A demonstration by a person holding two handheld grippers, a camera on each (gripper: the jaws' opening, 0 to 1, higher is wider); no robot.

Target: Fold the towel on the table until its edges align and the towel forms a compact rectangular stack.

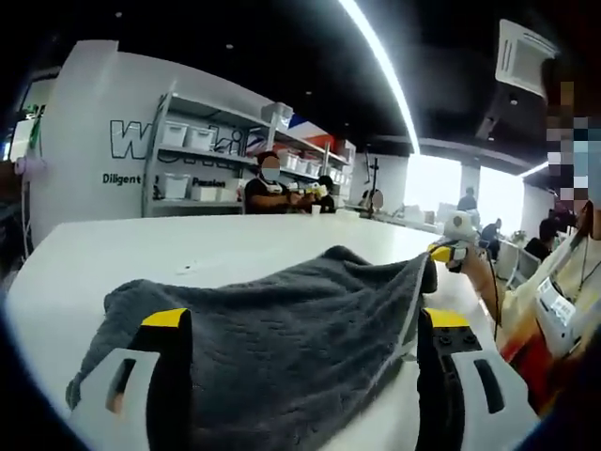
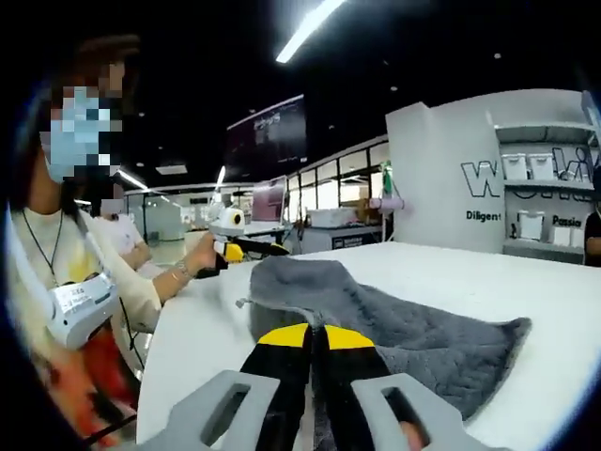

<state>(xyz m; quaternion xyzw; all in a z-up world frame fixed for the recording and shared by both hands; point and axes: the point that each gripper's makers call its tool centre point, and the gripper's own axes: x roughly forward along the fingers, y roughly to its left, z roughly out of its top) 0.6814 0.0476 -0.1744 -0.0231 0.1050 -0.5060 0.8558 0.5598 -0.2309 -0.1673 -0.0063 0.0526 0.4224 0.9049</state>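
A dark grey towel (image 1: 282, 329) lies rumpled on the white table (image 1: 169, 254). My left gripper (image 1: 305, 324) is open wide, one jaw on each side of the towel's near part. The towel's right corner is raised at my right gripper (image 1: 439, 254), held by a hand. In the right gripper view the towel (image 2: 394, 319) spreads ahead and to the right over the table (image 2: 526, 282). My right gripper (image 2: 315, 334) has its yellow-tipped jaws pressed together at the towel's near edge. The left gripper (image 2: 249, 249) shows by the towel's far corner.
The person holding the grippers stands at the table's side (image 2: 66, 282). White shelves with bins (image 1: 197, 160) stand behind the table against a lettered wall. Other people (image 1: 268, 183) sit beyond the far edge. Bare tabletop lies around the towel.
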